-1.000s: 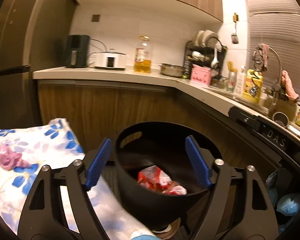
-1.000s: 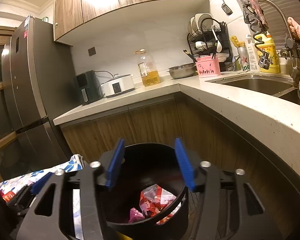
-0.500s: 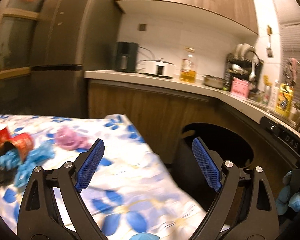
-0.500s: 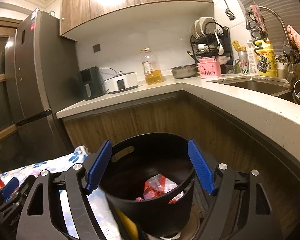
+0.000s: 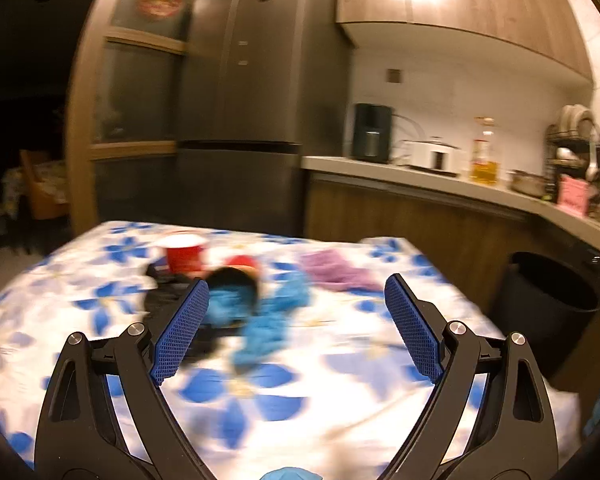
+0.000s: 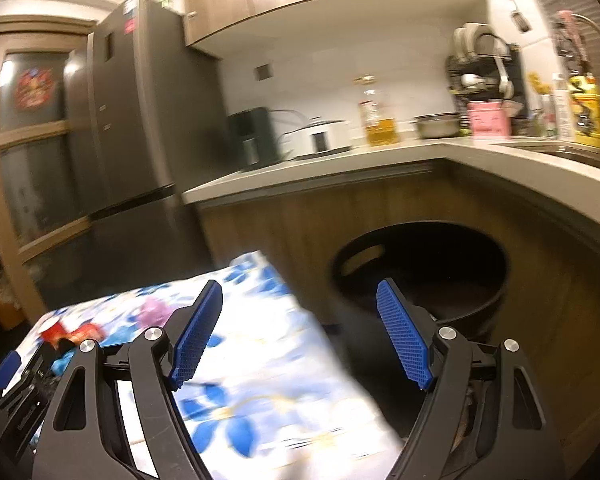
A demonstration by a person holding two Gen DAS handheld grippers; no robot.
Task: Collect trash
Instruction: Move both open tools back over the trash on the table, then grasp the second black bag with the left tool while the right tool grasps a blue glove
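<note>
Hovering w/ both tools spread, empty: left tool (image 5: 296, 324) over tablecloth (image 5: 340, 364); right tool (image 6: 298, 332) near bin (image 6: 420, 264); no legible writing.

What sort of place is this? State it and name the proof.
A home kitchen, most likely: a tall grey refrigerator, a pale stone countertop carrying a clear bottle of yellow cooking oil, and a black wire dish rack near the sink.

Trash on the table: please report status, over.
Left gripper and right gripper open, empty. Blue wad, purple wad, red cups on table. Bin beside it. Nothing blocking.
</note>
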